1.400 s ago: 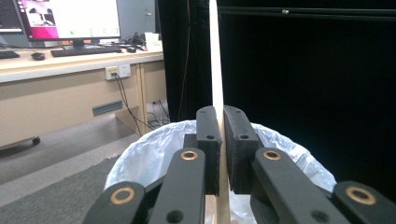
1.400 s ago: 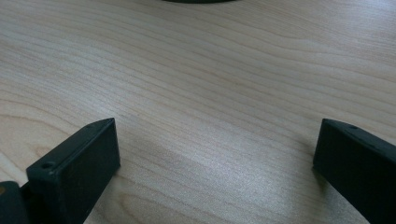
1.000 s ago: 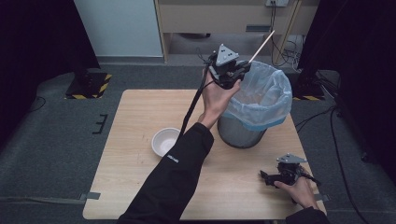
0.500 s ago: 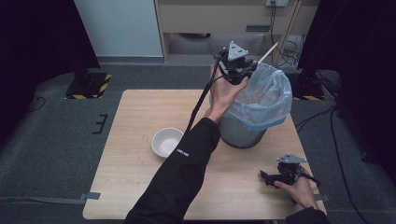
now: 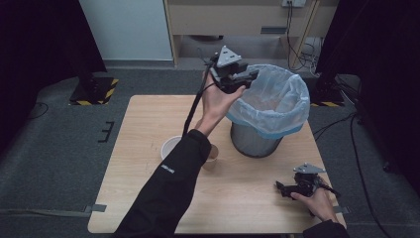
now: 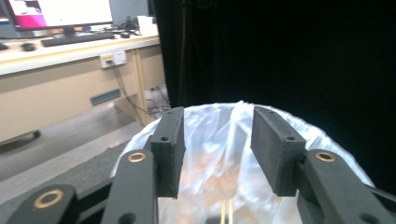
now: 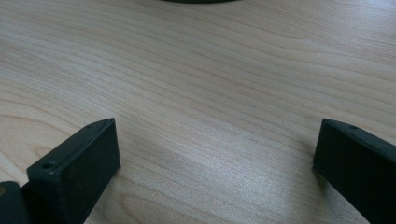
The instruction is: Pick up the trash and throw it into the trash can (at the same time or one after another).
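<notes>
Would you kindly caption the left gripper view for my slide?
Left gripper, jaws just opened and empty, poised above the bag-lined bin with chopsticks inside.

White bowl point(image 5: 171, 147): on the tabletop point(image 5: 148, 119), well below and left of the left tool. Brown cup point(image 5: 212, 153): just right of the bowl. Monitor point(image 6: 60, 11) and keyboard point(image 6: 74, 39): on a desk point(image 6: 70, 84), far beyond the left tool.
</notes>
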Tool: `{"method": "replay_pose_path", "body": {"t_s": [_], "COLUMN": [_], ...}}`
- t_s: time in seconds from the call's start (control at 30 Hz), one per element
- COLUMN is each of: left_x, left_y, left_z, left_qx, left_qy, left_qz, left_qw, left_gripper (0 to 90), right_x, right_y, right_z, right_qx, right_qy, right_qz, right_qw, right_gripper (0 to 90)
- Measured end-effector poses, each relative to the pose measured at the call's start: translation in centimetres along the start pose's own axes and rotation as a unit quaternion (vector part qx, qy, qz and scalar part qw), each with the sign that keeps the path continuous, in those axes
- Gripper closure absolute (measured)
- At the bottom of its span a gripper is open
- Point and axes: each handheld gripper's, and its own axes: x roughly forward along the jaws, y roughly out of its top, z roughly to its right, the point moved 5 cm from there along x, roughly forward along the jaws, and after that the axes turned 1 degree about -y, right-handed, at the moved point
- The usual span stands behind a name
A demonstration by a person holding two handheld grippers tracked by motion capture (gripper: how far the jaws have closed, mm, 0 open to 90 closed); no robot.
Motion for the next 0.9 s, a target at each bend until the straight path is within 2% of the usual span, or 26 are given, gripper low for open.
{"method": "replay_pose_path", "body": {"t_s": [0.13, 0.17, 0.23, 0.4, 0.5, 0.7, 0.83, 0.9], "left_x": [-2.8, -3.9, -5.2, -9.2, -11.2, -14.8, -16.4, -16.7], "left_y": [-0.8, -1.4, -2.1, -6.0, -8.5, -14.1, -18.0, -19.3], "left_z": [-1.6, -2.3, -3.0, -5.4, -6.3, -7.7, -8.3, -8.3], "left_qx": [-0.007, -0.012, -0.015, -0.023, -0.042, -0.075, -0.095, -0.100], "left_qy": [0.014, 0.020, 0.026, 0.053, 0.064, 0.089, 0.107, 0.112], "left_qz": [0.005, 0.006, 0.004, -0.021, -0.029, -0.049, -0.078, -0.086], "left_qw": [0.9999, 0.9997, 0.9995, 0.9981, 0.9966, 0.9919, 0.9866, 0.9848], "left_gripper": [49.3, 48.0, 46.4, 42.2, 40.8, 38.9, 37.5, 36.8], "right_x": [0.0, 0.0, 0.0, 0.0, 0.0, 0.0, 0.0, 0.0], "right_y": [0.0, 0.0, 0.0, 0.0, 0.0, 0.0, 0.0, 0.0], "right_z": [0.0, 0.0, 0.0, 0.0, 0.0, -0.1, 0.0, 0.0], "right_qx": [0.000, 0.001, 0.000, 0.000, 0.001, 0.004, 0.001, 0.001], "right_qy": [0.000, 0.000, 0.000, 0.000, 0.000, 0.000, 0.000, 0.000], "right_qz": [0.000, 0.001, 0.001, 0.001, 0.000, -0.001, -0.001, 0.000], "right_qw": [1.0000, 1.0000, 1.0000, 1.0000, 1.0000, 1.0000, 1.0000, 1.0000], "right_gripper": [0.7, 0.7, 0.7, 0.7, 0.7, 0.7, 0.8, 0.7]}}
